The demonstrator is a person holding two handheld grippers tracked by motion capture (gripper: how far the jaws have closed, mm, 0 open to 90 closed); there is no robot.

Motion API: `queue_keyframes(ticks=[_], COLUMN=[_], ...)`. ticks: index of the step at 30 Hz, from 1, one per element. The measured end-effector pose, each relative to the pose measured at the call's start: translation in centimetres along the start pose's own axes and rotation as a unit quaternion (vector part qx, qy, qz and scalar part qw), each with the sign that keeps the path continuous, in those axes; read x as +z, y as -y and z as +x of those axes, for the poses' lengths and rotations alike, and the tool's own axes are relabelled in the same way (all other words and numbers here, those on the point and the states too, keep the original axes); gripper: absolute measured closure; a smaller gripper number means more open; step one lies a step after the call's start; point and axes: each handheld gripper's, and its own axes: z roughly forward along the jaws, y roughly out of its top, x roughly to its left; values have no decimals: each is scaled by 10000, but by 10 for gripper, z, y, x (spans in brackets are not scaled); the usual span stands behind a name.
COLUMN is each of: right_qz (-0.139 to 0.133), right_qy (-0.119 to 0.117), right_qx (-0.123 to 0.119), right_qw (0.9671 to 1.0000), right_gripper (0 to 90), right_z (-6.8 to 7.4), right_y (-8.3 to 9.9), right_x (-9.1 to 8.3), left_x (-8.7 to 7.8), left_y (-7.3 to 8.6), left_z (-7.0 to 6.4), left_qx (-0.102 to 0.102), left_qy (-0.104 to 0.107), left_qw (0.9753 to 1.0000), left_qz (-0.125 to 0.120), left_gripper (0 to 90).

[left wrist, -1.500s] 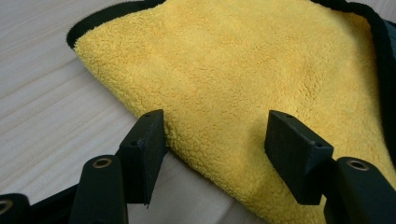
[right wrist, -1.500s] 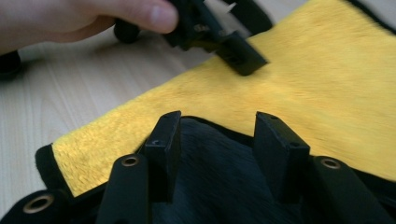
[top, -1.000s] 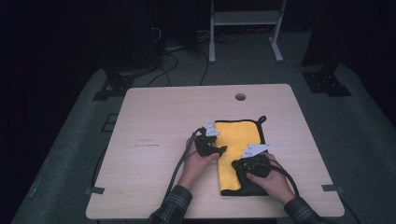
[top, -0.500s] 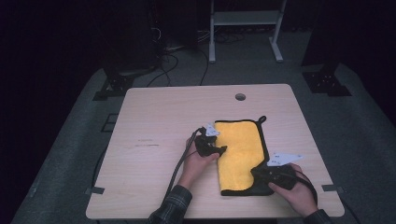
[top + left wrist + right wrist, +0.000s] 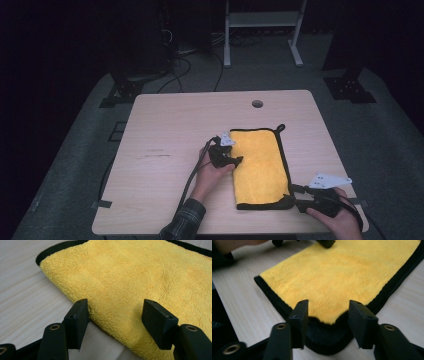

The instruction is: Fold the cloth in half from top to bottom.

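Towel: long axis runs near to far, loop at far right corner
Left gripper: jaws spread at its left edge
Right gripper: jaws spread around near right corner

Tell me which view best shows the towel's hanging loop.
The high view: the black hanging loop sticks out from the far right corner of the yellow towel. The left gripper view offers yellow pile and a black edge; the right gripper view its near black-edged corner.
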Motion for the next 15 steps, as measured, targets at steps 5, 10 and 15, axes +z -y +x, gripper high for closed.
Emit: queue_keyframes(ticks=[5,10,15], right_qz=[-175,-311,-346], right_qy=[75,220,318], right_qx=[4,95,112], right_qw=[9998,9992,9988], right_gripper=[430,398,392], right_z=[-10,-33,-57], right_y=[-10,-25,-43], right_x=[1,11,24], left_x=[0,0,-1], left_y=[0,0,-4], left_z=[1,2,6], left_qx=[6,-65,-43], left_qy=[16,2,-68], left_qw=[10000,10000,10000], left_qz=[9,14,30], left_gripper=[371,359,318])
